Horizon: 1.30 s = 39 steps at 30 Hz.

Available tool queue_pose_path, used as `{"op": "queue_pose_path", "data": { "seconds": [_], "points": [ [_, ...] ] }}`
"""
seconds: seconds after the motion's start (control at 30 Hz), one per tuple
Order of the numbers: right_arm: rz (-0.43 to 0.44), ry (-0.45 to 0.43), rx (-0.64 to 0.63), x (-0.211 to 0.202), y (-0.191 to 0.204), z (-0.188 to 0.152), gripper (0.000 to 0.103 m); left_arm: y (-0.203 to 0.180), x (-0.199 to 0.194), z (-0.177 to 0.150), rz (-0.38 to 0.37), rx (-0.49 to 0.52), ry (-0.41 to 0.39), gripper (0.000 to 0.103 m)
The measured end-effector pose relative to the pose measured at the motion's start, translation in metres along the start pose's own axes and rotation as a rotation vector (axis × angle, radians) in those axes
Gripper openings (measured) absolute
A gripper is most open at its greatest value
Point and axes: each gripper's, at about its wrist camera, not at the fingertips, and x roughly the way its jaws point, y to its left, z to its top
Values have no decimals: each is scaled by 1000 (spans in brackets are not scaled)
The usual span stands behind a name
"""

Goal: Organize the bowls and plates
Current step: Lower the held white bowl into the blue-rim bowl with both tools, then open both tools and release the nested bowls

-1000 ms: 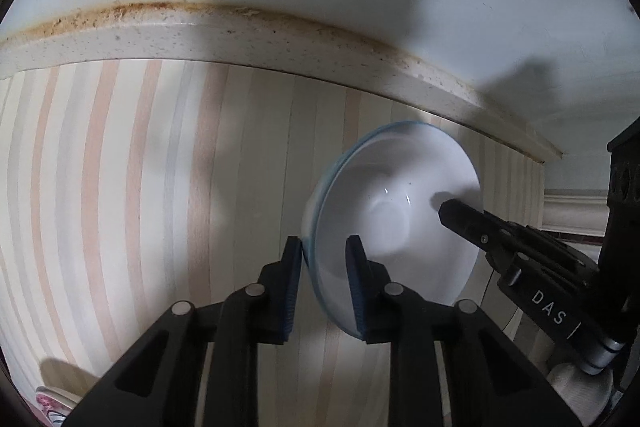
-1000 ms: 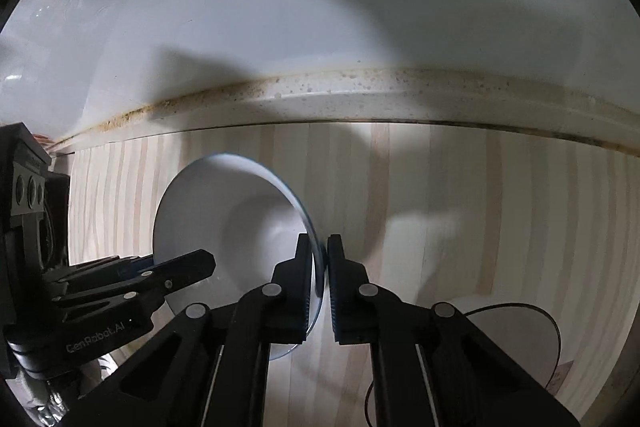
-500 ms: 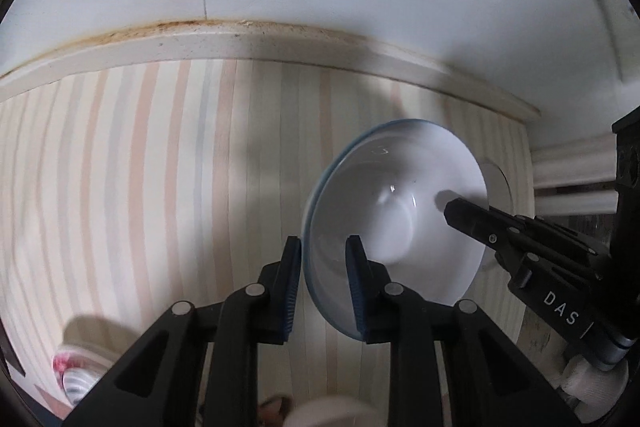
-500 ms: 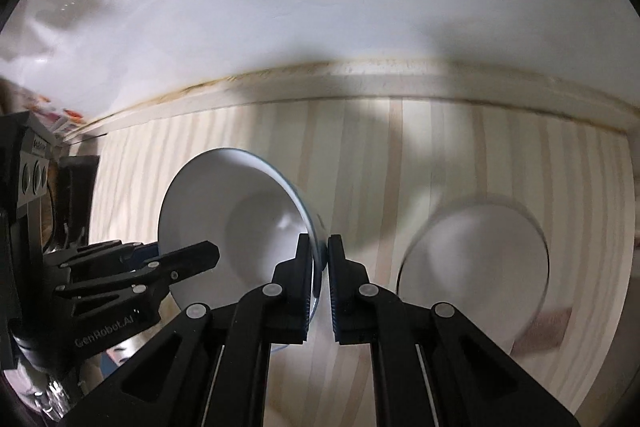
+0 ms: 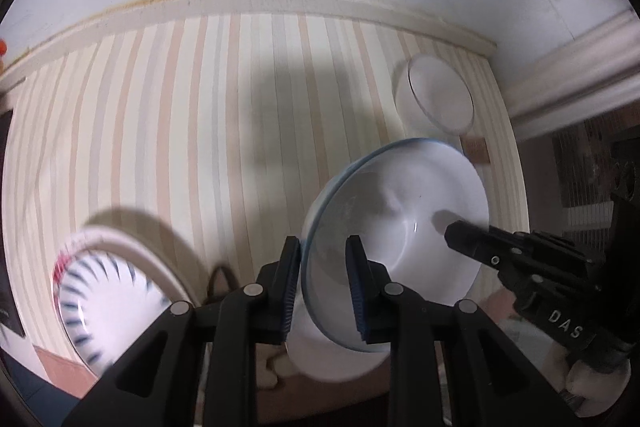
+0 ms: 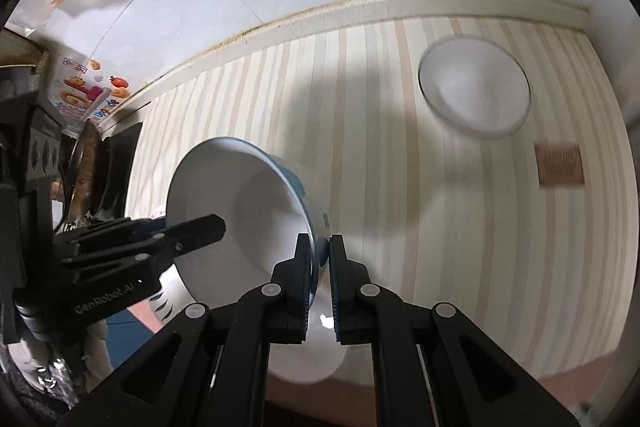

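Observation:
A white bowl with a blue rim (image 5: 404, 227) hangs tilted above the striped table (image 5: 192, 115), held from both sides. My left gripper (image 5: 322, 251) is shut on its near rim. Opposite, my right gripper (image 5: 460, 239) pinches the other rim. In the right wrist view the same bowl (image 6: 240, 203) shows its blue outer wall, with my right gripper (image 6: 320, 245) shut on that rim and the left gripper (image 6: 200, 227) reaching in from the left. A clear glass dish (image 6: 474, 87) lies flat at the far right of the table.
A plate with blue dashes (image 5: 92, 299) sits blurred at the near left. Another white dish (image 5: 332, 355) lies just below the held bowl. A small brown square (image 6: 560, 165) lies near the glass dish (image 5: 436, 99). A dark pan (image 6: 86, 167) stands at the left edge, the wall behind.
Both grippers have risen and pulled back from the wall with the bowl still held. The glass dish, the blue-dashed plate and the white dish below have come into view.

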Motion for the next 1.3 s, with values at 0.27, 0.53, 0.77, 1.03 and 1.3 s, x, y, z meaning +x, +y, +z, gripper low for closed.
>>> {"op": "queue_pose_path", "data": {
  "seconds": [0.27, 0.53, 0.77, 1.03, 1.3],
  "points": [
    [7, 38, 27, 1, -1, -61, 11, -1, 18, -41, 1, 40, 82, 20],
    [13, 85, 68, 25, -10, -83, 11, 0, 31, -60, 36, 75, 143, 20],
    [6, 126, 80, 42, -10, -90, 12, 2, 47, -65, 77, 83, 179, 20],
    [-56, 142, 60, 55, -7, -94, 14, 1, 67, -67, 99, 61, 222, 20],
    [7, 136, 104, 38, -15, -87, 15, 1, 51, -70, 89, 56, 227, 20]
  ]
}}
